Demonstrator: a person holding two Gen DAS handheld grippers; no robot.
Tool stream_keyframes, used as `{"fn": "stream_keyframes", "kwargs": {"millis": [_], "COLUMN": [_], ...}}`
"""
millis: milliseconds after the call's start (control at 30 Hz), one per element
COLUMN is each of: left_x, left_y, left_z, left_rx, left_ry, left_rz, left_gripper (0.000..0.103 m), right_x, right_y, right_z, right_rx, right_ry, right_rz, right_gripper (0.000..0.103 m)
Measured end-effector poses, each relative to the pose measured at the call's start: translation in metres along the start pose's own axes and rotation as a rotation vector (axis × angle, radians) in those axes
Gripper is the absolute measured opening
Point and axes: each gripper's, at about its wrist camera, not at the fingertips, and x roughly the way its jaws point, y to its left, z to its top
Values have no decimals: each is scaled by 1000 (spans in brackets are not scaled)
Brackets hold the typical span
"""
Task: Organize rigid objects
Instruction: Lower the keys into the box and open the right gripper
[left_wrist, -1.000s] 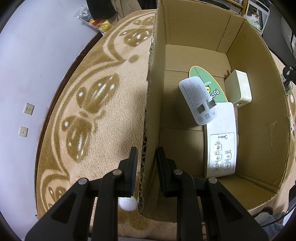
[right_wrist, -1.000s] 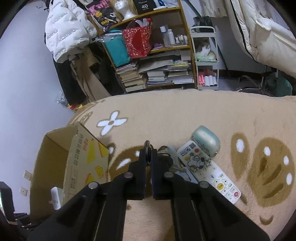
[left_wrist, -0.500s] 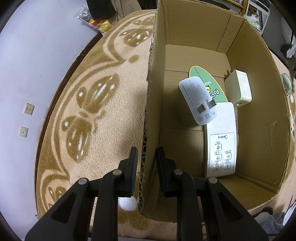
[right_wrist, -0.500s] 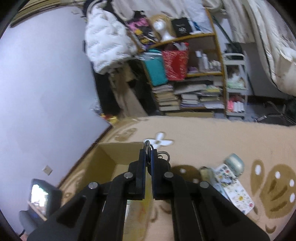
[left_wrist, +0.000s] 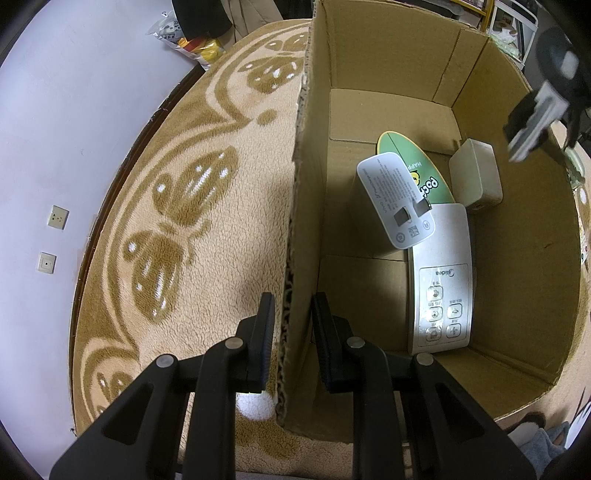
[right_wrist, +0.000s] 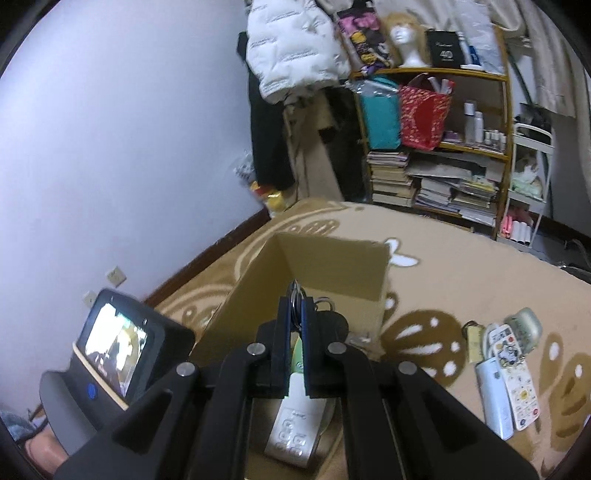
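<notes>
Left hand-held gripper (left_wrist: 291, 325) straddles the near wall of the open brown cardboard box (left_wrist: 369, 92), one finger outside, one inside. There's a visible gap on both sides of the cardboard, so it's released, not pinching.

Right hand-held gripper (right_wrist: 294, 310) is clenched on a bunch of metal key rings with a dark fob (right_wrist: 314, 308). The rings poke out above the fingertips and the fob hangs to the right of them, all of it over the open box. In the left wrist view the same bunch (left_wrist: 535, 118) shows up at about 2 o'clock above the box's right wall, a bit blurry, silver key blades under a dark fob.

Inside the box, going near to far:
- flat white Midea remote with grey buttons (left_wrist: 441, 280) on the floor of the box
- white rounded charger block with fine print and fold-out prongs (left_wrist: 393, 199) lying partly on top of it
- green oval board with lettering (left_wrist: 421, 173) under both
- small cream rectangular adapter (left_wrist: 476, 173) at the far right

Out on the beige patterned carpet (right_wrist: 461, 280), around 3 o'clock in the right wrist view, sit a white cartoon-print remote (right_wrist: 511, 376) and a few other small items.
</notes>
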Motion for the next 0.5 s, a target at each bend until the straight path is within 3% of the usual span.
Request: {"fn": "stream_keyframes", "kwargs": {"millis": [333, 500], "left_x": [0, -1], "left_y": [0, 0], "left_z": [0, 1], "left_rx": [1, 2], "left_ry": [-1, -3], "left_rz": [1, -2], "left_gripper": [20, 20], "right_x": [21, 17], "right_y": [-1, -5], "right_z": [-12, -11], "right_rx": [-8, -6], "right_ry": [96, 85], "right_rz": [-7, -27], "right_gripper": [6, 6]}}
